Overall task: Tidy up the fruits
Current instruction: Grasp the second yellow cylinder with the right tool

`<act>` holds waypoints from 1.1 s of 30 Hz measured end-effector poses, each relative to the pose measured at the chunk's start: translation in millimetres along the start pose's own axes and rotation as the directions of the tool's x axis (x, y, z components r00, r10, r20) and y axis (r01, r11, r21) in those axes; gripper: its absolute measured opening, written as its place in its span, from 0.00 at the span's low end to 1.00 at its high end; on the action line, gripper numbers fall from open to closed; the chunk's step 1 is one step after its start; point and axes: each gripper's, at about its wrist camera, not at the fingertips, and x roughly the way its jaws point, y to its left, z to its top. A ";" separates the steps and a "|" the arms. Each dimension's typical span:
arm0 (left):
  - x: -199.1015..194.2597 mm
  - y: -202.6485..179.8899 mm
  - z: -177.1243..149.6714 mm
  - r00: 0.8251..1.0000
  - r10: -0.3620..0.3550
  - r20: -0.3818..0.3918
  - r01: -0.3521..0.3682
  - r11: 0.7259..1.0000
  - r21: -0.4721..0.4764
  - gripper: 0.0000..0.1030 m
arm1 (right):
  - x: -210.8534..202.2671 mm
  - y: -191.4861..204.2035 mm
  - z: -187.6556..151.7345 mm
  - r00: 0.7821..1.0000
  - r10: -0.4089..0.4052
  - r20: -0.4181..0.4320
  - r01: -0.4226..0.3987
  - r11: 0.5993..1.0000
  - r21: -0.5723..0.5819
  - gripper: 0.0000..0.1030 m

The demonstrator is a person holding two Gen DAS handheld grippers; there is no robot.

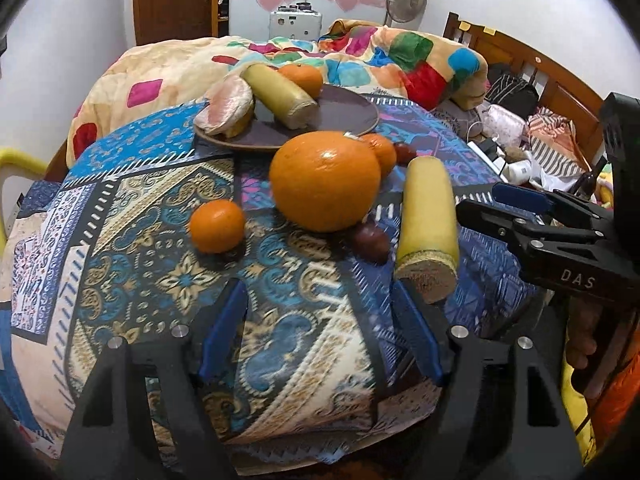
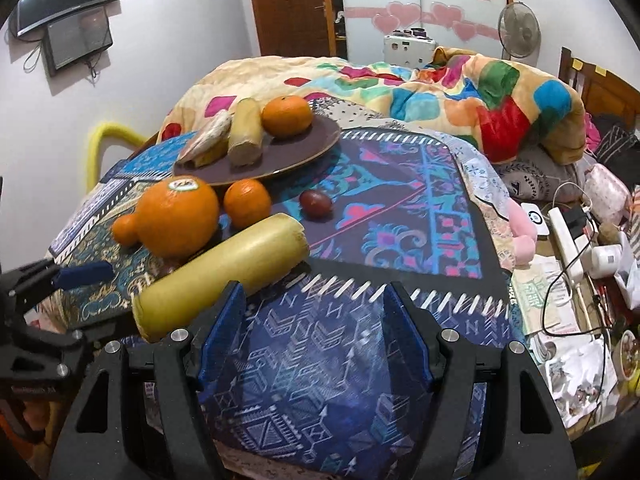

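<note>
The nearest loose fruit is the cane, lying on the cloth short of the plate, beside the big orange. Its long axis runs from its cut end near me toward the plate. That end sits just by my left gripper, slightly right of its gap. My right gripper has the cane off to its left, lying slantwise. Both grippers hover low, fingers spread, empty.
</note>
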 end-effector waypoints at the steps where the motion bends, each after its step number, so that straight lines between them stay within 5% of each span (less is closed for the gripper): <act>1: 0.1 -1.4 0.2 1.000 0.002 0.005 -0.002 1.000 -0.002 0.73 | -1.8 -0.9 1.3 1.000 0.002 0.003 -0.002 1.000 0.004 0.66; 21: -35.6 45.2 -12.1 0.986 0.142 0.085 -0.139 0.989 -0.045 0.73 | 11.1 55.6 0.6 0.997 0.074 -0.011 -0.075 0.996 -0.038 0.78; 25: -33.3 44.2 -11.5 0.986 0.143 0.085 -0.140 0.989 -0.041 0.73 | 10.6 42.4 -1.9 0.993 0.115 -0.024 -0.116 0.993 -0.013 0.73; 29: -28.8 37.3 -5.0 0.988 0.125 0.087 -0.123 0.992 -0.027 0.73 | 1.2 33.0 -7.5 0.995 0.097 -0.029 -0.098 0.994 -0.044 0.55; 33: -23.0 27.4 2.3 0.991 0.104 0.087 -0.103 0.995 -0.012 0.73 | -6.1 14.0 -14.9 0.997 0.066 -0.043 -0.068 0.997 -0.042 0.53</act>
